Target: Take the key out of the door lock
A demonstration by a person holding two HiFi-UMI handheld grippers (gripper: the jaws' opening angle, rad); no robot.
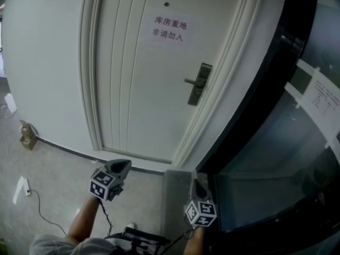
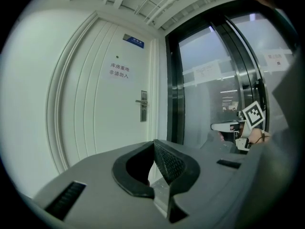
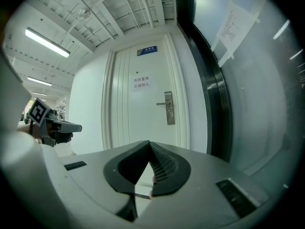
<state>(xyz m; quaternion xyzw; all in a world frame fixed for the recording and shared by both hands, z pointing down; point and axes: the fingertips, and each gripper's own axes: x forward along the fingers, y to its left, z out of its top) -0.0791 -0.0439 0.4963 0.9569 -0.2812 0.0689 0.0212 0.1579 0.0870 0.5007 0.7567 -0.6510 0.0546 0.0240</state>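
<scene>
On the right edge of the door (image 1: 127, 100) sits the door lock (image 1: 199, 84), key too small to see. Both left gripper (image 1: 123, 165) and right gripper (image 1: 196, 185), pressed together and empty, are well short of it. This looks like the approach; next, one must open at the lock.

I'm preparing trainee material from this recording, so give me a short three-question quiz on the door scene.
1. True or false: the left gripper touches the lock.
2. The right gripper is: A) open; B) shut and empty; C) shut on a key.
3. What is stuck on the door above the lock?
Key: 1 false, it is well short of the door; 2 B; 3 a sign.
</scene>
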